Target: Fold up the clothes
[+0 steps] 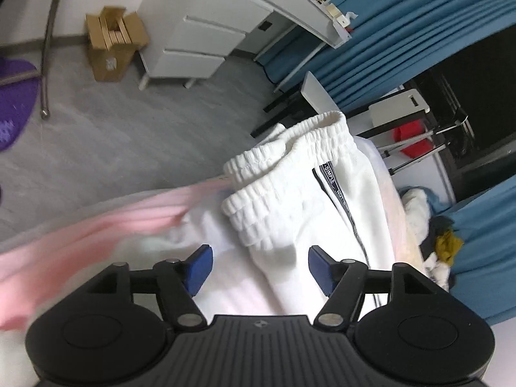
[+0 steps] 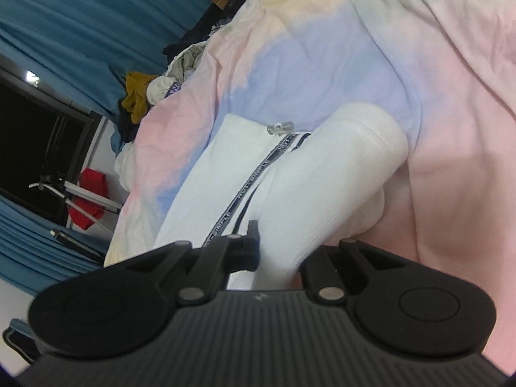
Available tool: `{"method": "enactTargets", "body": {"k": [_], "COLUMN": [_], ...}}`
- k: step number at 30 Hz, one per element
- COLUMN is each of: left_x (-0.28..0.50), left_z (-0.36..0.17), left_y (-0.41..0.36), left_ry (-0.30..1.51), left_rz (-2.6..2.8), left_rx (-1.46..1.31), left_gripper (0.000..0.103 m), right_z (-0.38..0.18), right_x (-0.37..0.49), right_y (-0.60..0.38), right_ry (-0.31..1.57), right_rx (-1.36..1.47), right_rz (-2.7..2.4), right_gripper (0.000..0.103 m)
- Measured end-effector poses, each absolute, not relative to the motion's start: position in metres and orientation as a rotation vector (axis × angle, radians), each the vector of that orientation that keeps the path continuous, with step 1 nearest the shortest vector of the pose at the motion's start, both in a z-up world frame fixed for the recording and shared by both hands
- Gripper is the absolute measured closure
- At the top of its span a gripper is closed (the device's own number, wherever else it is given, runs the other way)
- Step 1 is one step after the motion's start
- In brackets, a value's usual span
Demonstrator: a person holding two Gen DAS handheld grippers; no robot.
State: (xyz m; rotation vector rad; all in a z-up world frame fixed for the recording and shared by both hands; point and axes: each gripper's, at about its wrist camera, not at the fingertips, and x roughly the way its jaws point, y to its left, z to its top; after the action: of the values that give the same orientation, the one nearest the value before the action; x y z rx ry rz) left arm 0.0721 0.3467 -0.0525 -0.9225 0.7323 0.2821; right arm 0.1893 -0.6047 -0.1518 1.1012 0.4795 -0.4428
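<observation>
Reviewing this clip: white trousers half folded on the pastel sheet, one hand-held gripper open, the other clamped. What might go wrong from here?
1. The left hand-held gripper is open above the white trousers; nothing pins the bunched waistband, so the fold may spring loose.
2. The right hand-held gripper is shut on a trouser leg; pulling may drag the garment crooked.
3. The pastel sheet underneath is wrinkled and might shift along.

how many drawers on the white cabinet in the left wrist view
3, stacked on the white cabinet standing on the floor: top drawer, middle drawer, bottom drawer. Anything above the top one is cut off by the desk edge.
</observation>
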Motion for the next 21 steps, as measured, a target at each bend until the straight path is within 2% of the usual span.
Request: {"method": "enactTargets", "body": {"k": [5, 10, 14, 21], "left_x": [0.064, 0.088, 0.114, 0.17], "left_z": [-0.002, 0.032, 0.035, 0.005], "left_y": [0.314, 0.245, 0.185, 0.066], "left_ry": [0.668, 0.664, 0.638, 0.653], "left_rz": [0.282, 0.222, 0.109, -0.021], "left_rx": [-0.734, -0.458, -0.375, -0.281], "left_gripper": [0.025, 0.025, 0.024, 0.024], "right_z": [-0.145, -0.145, -0.144, -0.145], "right_x": [0.191, 0.188, 0.186, 0.184], "right_y": [-0.597, -0.599, -0.599, -0.601], "right_ry": [0.486, 0.478, 0.478, 0.462], "right_rx": [1.038, 1.046, 1.036, 1.075], "right_rz": [-0.458, -0.463, -0.455, -0.451], "right_gripper": [0.093, 0.093, 0.093, 0.092]}}
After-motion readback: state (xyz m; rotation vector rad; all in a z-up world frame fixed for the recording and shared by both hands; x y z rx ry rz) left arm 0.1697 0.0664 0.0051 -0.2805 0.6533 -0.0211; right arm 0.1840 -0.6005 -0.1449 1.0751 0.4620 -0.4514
